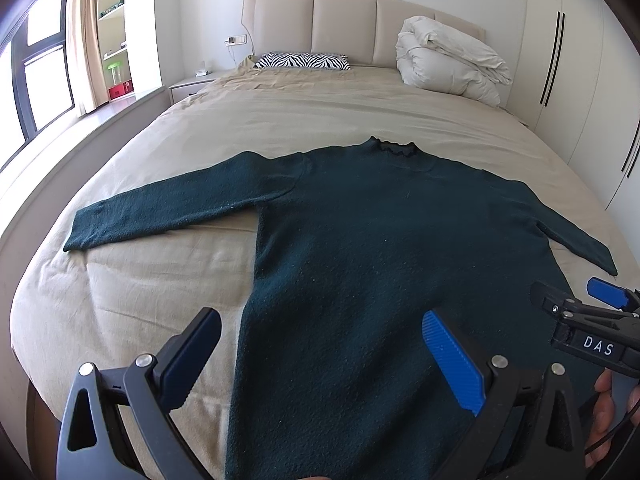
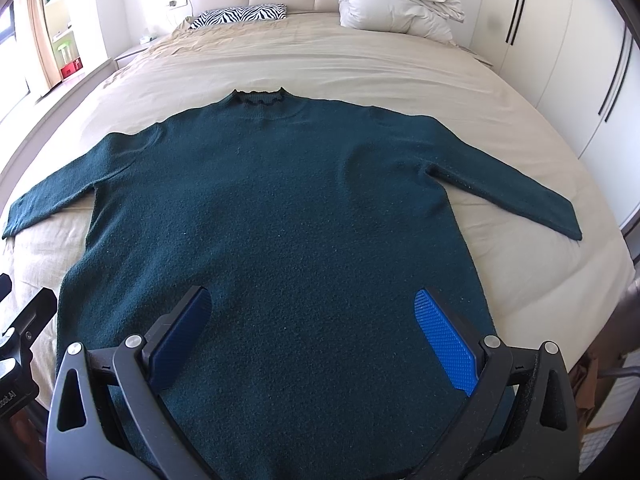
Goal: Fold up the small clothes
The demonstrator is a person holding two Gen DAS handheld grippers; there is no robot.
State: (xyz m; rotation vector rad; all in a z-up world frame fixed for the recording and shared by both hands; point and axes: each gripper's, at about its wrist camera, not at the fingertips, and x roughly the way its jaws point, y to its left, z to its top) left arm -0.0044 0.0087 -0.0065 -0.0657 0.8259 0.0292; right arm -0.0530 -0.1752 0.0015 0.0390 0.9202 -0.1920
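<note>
Right wrist view: my claws, right (image 2: 310, 336) and left (image 1: 320, 356), gape wide and empty over the dark green knit sweater's (image 2: 280, 208) hem, collar toward the bed's (image 2: 360, 60) headboard edge.

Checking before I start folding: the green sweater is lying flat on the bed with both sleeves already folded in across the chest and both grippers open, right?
Not quite. The sweater lies flat on the bed, but both sleeves are spread outward, as the right wrist view shows. The left gripper and right gripper are open.
</note>
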